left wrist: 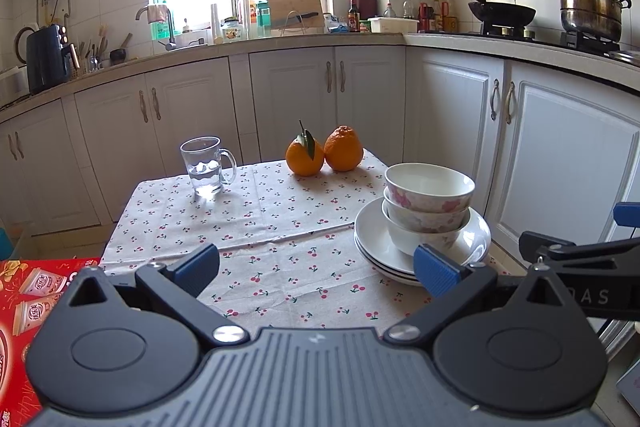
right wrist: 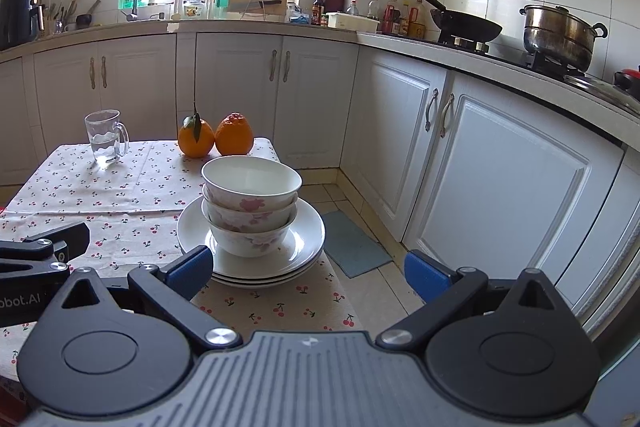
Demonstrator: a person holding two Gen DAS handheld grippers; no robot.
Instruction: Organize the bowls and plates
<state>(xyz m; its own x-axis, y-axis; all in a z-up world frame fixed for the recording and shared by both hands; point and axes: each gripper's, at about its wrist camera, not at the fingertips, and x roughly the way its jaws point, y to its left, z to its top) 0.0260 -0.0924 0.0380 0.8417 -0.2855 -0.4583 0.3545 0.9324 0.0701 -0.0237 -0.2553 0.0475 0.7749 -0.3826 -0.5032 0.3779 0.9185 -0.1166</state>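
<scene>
With 3 bowls (right wrist: 251,205) nested on 3 plates (right wrist: 308,231), both the left gripper (left wrist: 316,267) and the right gripper (right wrist: 308,269) stand wide, empty; any lift should grip the plate rims level.

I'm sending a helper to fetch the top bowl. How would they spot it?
On the cherry-print tablecloth, find the stacked white plates near the right edge. Three nested bowls sit on them; yours is the topmost bowl, with pink flowers outside.
</scene>
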